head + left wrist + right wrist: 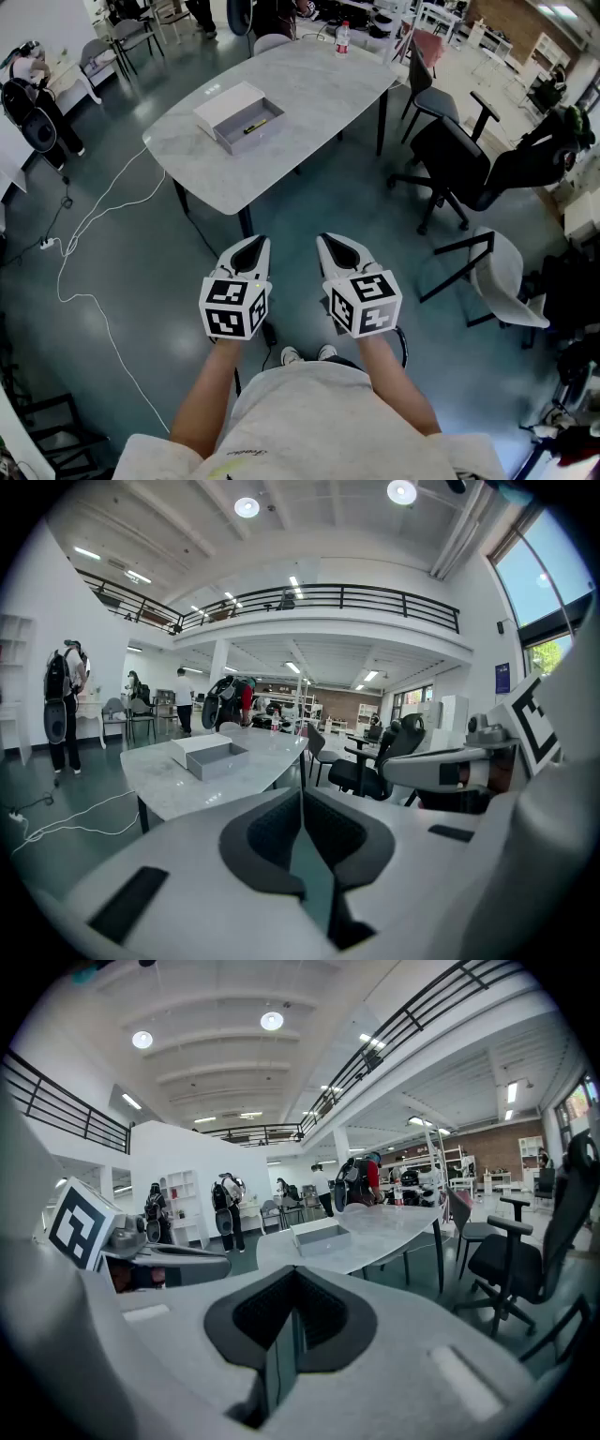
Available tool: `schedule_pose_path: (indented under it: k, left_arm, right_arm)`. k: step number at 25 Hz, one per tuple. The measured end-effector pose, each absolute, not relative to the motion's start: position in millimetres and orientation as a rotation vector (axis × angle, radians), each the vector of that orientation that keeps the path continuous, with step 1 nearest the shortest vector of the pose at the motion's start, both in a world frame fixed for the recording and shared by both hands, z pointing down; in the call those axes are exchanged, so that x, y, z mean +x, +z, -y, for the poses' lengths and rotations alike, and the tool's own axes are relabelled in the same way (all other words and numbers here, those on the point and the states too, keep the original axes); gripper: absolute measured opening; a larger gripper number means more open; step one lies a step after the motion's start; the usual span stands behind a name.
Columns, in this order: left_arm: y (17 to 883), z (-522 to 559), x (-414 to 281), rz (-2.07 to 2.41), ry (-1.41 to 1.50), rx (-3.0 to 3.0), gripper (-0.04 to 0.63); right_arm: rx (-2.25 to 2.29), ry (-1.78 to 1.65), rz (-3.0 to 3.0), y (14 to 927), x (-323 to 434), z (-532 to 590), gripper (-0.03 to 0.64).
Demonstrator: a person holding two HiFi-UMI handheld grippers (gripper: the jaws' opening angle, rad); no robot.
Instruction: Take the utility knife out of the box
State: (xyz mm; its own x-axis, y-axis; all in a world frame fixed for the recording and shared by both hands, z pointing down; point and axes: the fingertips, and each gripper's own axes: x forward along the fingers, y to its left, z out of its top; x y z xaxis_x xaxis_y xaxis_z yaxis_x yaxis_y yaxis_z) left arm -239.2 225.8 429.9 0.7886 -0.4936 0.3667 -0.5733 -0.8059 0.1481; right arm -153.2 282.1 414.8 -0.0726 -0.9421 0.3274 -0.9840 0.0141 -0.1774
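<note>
Marble table (314,98) holds box (255,133) — chairs (464,169) beside it.

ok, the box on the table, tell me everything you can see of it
The box is a shallow grey rectangular tray, open on top, card by the look of it. It lies flat near the left end of the table, skewed to its edges. A white lid lies against its far side. Inside is a small dark and yellow thing, likely the utility knife.

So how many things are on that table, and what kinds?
Open box: 1
White lid: 1
Utility knife: 1
Bottle: 1
Total: 4
</note>
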Motion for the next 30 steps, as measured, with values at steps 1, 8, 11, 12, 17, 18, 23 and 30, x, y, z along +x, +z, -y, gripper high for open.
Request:
schedule_pose_path:
  k: [1, 8, 11, 12, 17, 18, 23, 30]
  left_arm:
    - [429, -224, -241, 0.825, 0.455, 2.728, 0.018]
    - [431, -210, -241, 0.796, 0.457, 2.734, 0.02]
    - [433, -203, -235, 0.788, 0.47, 2.744, 0.02]
    - [433, -200, -232, 0.784, 0.473, 2.748, 0.02]
    - [438, -190, -211, 0.777, 0.483, 2.759, 0.02]
    - [439, -187, -206, 0.78, 0.485, 2.758, 0.02]
    - [443, -171, -171, 0.772, 0.492, 2.76, 0.02]
    - [436, -133, -113, 0.859, 0.491, 2.735, 0.02]
  right_arm:
    - [2.057, 0.549, 2.15, 414, -155, -280, 0.005]
    - [2.064, 0.567, 2.143, 416, -156, -266, 0.005]
    - [2.063, 0.564, 2.144, 417, -153, -259, 0.005]
    - [2.063, 0.564, 2.143, 417, -151, -256, 0.005]
    - [2.065, 0.581, 2.146, 425, -133, -244, 0.005]
    - [2.062, 0.584, 2.15, 426, -129, -240, 0.005]
    - [2.041, 0.596, 2.171, 431, -95, -220, 0.005]
    - [1.975, 0.612, 2.215, 430, -35, -183, 0.005]
